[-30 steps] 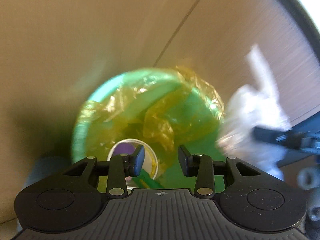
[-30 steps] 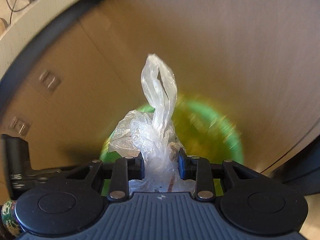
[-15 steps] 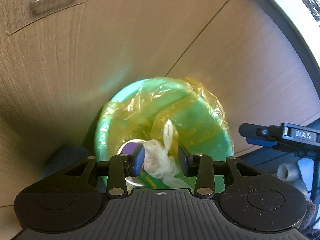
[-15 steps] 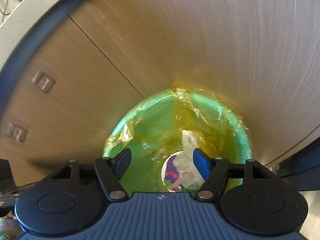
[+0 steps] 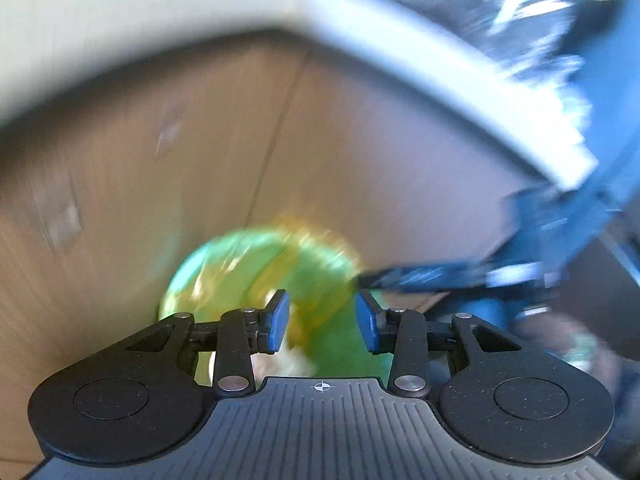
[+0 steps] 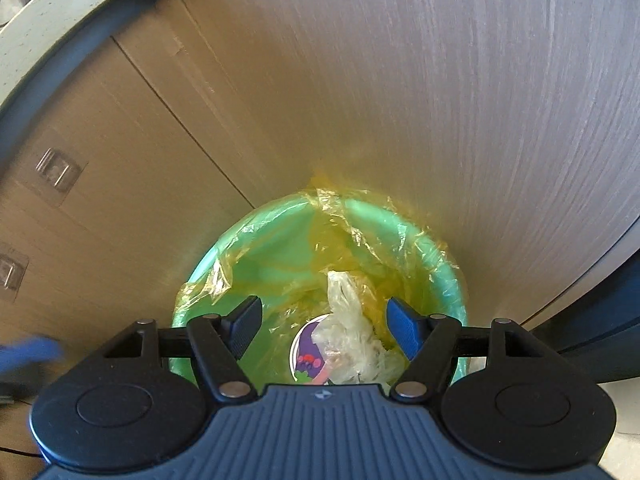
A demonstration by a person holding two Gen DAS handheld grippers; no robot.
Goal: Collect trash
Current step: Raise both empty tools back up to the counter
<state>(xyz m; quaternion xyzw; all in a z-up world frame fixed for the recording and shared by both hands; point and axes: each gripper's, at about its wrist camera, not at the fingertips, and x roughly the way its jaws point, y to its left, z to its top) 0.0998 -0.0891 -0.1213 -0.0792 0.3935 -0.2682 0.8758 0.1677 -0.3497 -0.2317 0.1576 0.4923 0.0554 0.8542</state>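
Note:
A green trash bin (image 6: 440, 256) lined with a yellow plastic bag stands against wooden cabinet doors. A crumpled clear plastic bag (image 6: 352, 344) lies inside it, next to a round purple-printed lid (image 6: 306, 354). My right gripper (image 6: 324, 326) hangs open and empty right above the bin. In the blurred left wrist view the bin (image 5: 248, 280) shows lower centre, and my left gripper (image 5: 322, 322) is open and empty above it. The right gripper's blue body (image 5: 460, 276) crosses at the right.
Wooden cabinet doors (image 6: 360, 100) rise behind the bin, with clear stick-on hooks (image 6: 56, 168) at the left. A pale countertop edge (image 5: 160, 12) runs above. Dark furniture (image 6: 608, 336) stands to the right of the bin.
My right gripper opened and the clear plastic bag dropped into the bin. My left gripper has swung upward and back fast, blurring its view; the countertop edge now shows.

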